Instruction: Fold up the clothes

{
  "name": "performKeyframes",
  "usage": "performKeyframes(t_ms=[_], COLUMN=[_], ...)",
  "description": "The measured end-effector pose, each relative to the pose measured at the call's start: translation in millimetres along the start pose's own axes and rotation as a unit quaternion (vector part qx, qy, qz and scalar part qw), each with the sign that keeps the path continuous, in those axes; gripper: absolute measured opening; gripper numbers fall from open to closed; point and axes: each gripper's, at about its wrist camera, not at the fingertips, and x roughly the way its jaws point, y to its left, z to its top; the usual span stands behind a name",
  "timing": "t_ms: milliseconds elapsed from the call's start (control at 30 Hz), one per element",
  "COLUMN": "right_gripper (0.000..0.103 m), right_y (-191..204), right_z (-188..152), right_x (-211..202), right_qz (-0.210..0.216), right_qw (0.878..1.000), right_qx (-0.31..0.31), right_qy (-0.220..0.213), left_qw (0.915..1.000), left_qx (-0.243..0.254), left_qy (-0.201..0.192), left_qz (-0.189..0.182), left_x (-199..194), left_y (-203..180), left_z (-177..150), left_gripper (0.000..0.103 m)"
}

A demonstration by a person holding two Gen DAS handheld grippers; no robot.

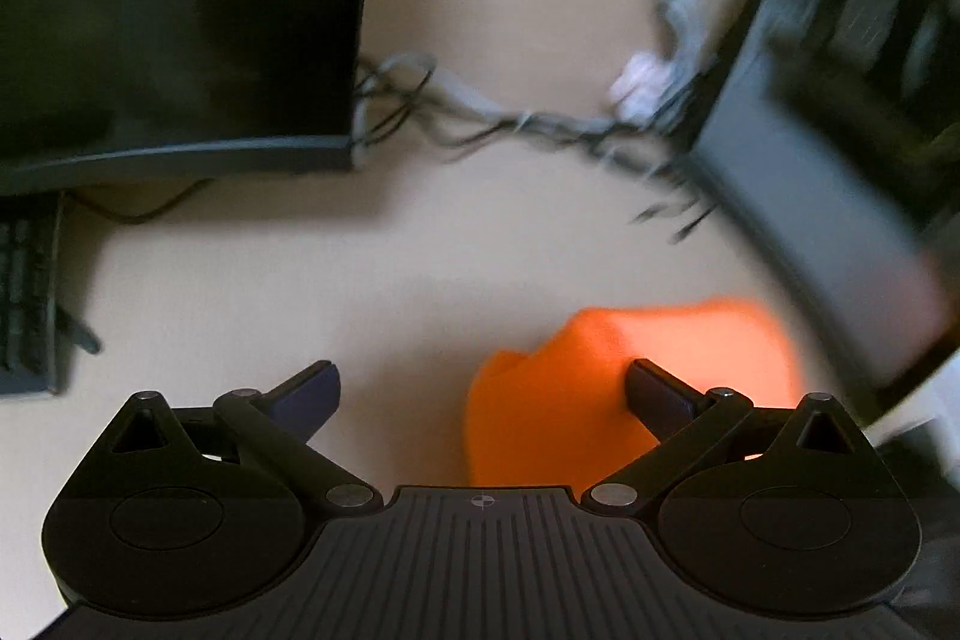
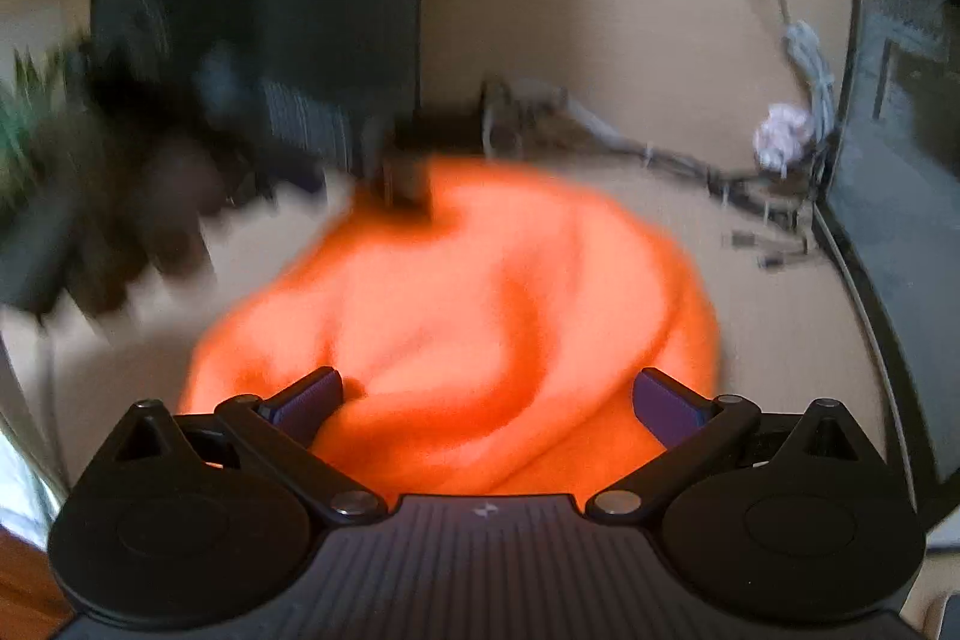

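Left wrist view: one left tool (image 1: 483,391) shows, its two fingers spread wide with nothing between them. One orange cloth (image 1: 636,388) lies bunched on the tan counter (image 1: 270,292), below and toward the right side of the tool. The right fingertip (image 1: 651,388) stands in front of the cloth's edge; whether it touches the fabric I cannot tell. The left fingertip hangs over bare counter, apart from the cloth. Farther back stand one dark monitor (image 1: 174,10) on the left and one dark case (image 1: 840,100) on the right, with a tangle of cables (image 1: 510,118) between them. One keyboard (image 1: 27,292) lies at the far left edge. The picture is blurred.

Right wrist view: one right tool (image 2: 486,391) shows, its two fingers also spread wide and gripping nothing. The same single orange cloth (image 2: 468,316) lies crumpled in a heap on the counter (image 2: 780,328), straight ahead of and under the tool, filling the gap between the fingers. Both fingertips overlap the fabric in the picture; contact cannot be judged. A dark blurred shape (image 2: 408,184) sits at the cloth's far edge; I cannot tell what it is. One monitor (image 2: 270,10) stands behind on the left and cables (image 2: 690,160) run behind on the right.
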Motion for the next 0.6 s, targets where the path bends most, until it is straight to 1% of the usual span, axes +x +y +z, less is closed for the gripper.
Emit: performKeyframes(t_ms=[33, 67, 100, 133, 200, 267, 333, 367, 400, 433, 500, 533, 567, 600], right_gripper=[0.103, 0.103, 0.103, 0.103, 0.103, 0.103, 0.103, 0.103, 0.103, 0.103, 0.103, 0.103, 0.103, 0.103], right_y=[-7.3, -16.6, -26.3, -36.1, -52.5, -66.1, -65.9, -63.9, -60.1, -56.7, -52.4, -49.2, -43.2, -36.2], right_z=[8.4, 16.6, 24.7, 31.5, 37.7, 35.1, 25.9, 22.4, 21.8, 22.2, 28.3, 30.3, 28.9, 25.5], right_x=[-4.8, -4.7, -2.5, 6.0, 29.0, 61.3, 86.8, 92.9, 87.7, 81.1, 60.7, 49.0, 34.1, 22.2], right_qz=[-0.006, -0.026, -0.051, -0.086, -0.138, -0.148, -0.166, -0.174, -0.179, -0.180, -0.163, -0.147, -0.109, -0.062], right_qw=[1.000, 0.999, 0.996, 0.993, 0.986, 0.984, 0.982, 0.980, 0.980, 0.980, 0.985, 0.988, 0.994, 0.998], right_qx=[0.017, 0.037, 0.057, 0.075, 0.094, 0.093, 0.062, 0.049, 0.045, 0.041, 0.035, 0.031, 0.026, 0.018], right_qy=[-0.017, -0.029, -0.039, -0.039, -0.021, 0.022, 0.070, 0.082, 0.076, 0.068, 0.042, 0.028, 0.015, 0.009], left_qw=[1.0000, 1.0000, 1.0000, 0.9999, 0.9999, 0.9999, 0.9998, 0.9997, 0.9997, 0.9996, 0.9996, 0.9996, 0.9996, 0.9996], left_qx=[0.002, 0.000, -0.002, -0.003, -0.003, -0.002, -0.006, -0.007, -0.007, -0.006, -0.005, -0.007, -0.008, -0.010], left_qy=[0.006, 0.008, 0.008, 0.009, 0.009, 0.010, 0.012, 0.013, 0.013, 0.014, 0.014, 0.015, 0.016, 0.016], left_qz=[0.006, 0.003, 0.000, -0.004, -0.008, -0.011, -0.016, -0.020, -0.021, -0.022, -0.022, -0.021, -0.020, -0.020], left_x=[4.5, 6.1, 5.8, 5.2, 5.1, 5.1, 9.7, 11.5, 11.7, 11.6, 12.0, 12.1, 12.2, 11.8], left_y=[1.3, 3.9, 5.4, 6.6, 8.3, 9.9, 10.0, 9.7, 9.4, 9.3, 10.8, 12.1, 13.4, 15.1], left_z=[-0.1, -0.1, 0.2, 0.7, 0.6, 0.5, 1.4, 1.7, 1.1, 0.3, 0.2, 0.1, 0.0, -0.1], left_gripper=[0.103, 0.103, 0.103, 0.103, 0.103, 0.103, 0.103, 0.103, 0.103, 0.103, 0.103, 0.103, 0.103, 0.103])
